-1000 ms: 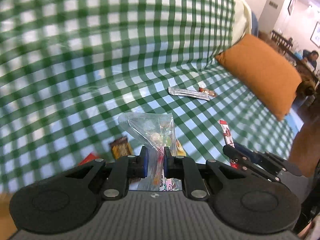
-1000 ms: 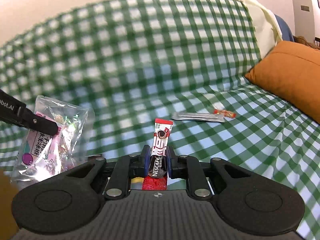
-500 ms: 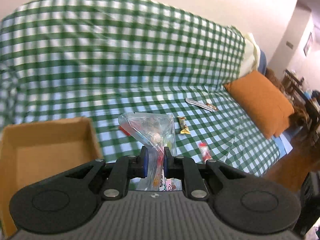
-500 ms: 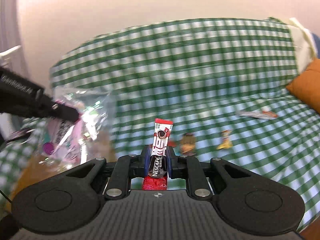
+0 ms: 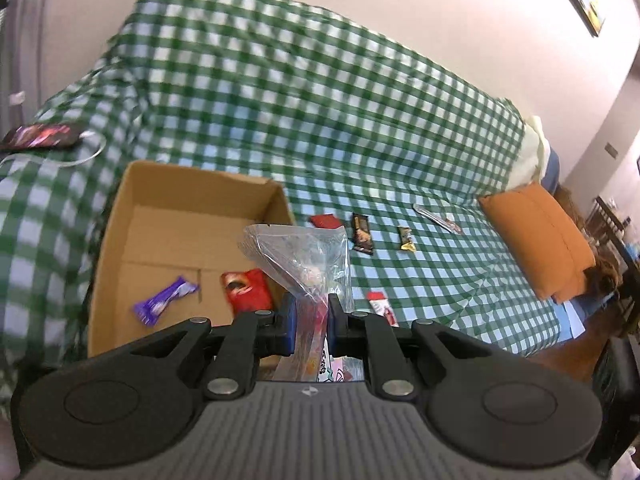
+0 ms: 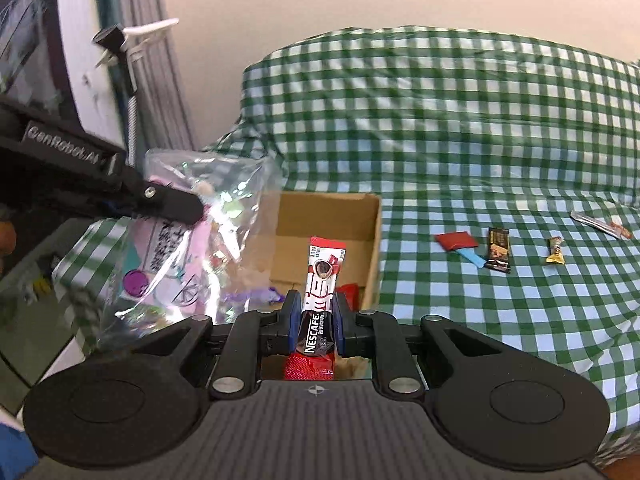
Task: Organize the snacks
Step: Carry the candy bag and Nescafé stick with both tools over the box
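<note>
My left gripper [image 5: 311,312] is shut on a clear plastic candy bag [image 5: 308,260], held above the near right corner of an open cardboard box [image 5: 160,208]. The box holds a purple wrapped bar [image 5: 164,300] and a red packet [image 5: 246,292]. My right gripper [image 6: 316,320] is shut on a red and white Nescafe stick [image 6: 322,276], held upright just in front of the box [image 6: 328,216]. In the right wrist view the left gripper [image 6: 176,204] and its bag [image 6: 180,248] hang at the left of the box.
Loose snacks lie on the green checked sofa cover: a red packet [image 6: 456,240], a dark bar [image 6: 498,250], a small gold bar [image 6: 555,251], a silver stick [image 6: 600,226]. An orange cushion [image 5: 540,240] lies at the right. A phone [image 5: 40,136] lies at the far left.
Both grippers have swung left from the open sofa seat to the cardboard box, each still holding its item. The box and its contents have come into view.
</note>
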`<state>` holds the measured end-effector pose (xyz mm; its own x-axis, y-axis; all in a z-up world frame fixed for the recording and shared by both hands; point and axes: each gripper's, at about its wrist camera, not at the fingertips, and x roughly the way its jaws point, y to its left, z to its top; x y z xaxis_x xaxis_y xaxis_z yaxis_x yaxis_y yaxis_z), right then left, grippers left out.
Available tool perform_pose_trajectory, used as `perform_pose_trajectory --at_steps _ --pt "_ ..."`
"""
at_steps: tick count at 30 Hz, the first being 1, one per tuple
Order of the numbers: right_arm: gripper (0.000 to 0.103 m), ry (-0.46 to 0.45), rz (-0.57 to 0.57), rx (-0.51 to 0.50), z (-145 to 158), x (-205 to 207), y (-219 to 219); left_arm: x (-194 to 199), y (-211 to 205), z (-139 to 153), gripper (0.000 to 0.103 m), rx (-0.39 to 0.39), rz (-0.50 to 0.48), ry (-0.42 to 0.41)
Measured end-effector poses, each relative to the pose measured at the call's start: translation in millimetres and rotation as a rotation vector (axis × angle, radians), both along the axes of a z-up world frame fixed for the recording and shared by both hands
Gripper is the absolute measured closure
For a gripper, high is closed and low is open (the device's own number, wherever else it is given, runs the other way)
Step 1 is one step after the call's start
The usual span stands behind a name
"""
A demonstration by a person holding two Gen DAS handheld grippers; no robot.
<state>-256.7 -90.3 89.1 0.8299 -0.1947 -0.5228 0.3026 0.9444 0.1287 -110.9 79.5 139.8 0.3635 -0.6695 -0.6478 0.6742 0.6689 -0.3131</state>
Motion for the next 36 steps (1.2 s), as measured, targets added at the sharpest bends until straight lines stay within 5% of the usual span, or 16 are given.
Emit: perform_pose_trajectory --at_steps 10,36 --pt "0.084 0.037 0.016 -0.068 5 8 26 0 44 -7 0.088 -0.035 0.049 -0.011" --pt "0.084 0.108 0.035 -0.117 -1 44 21 58 47 -16 0.088 -0.078 0.095 0.024"
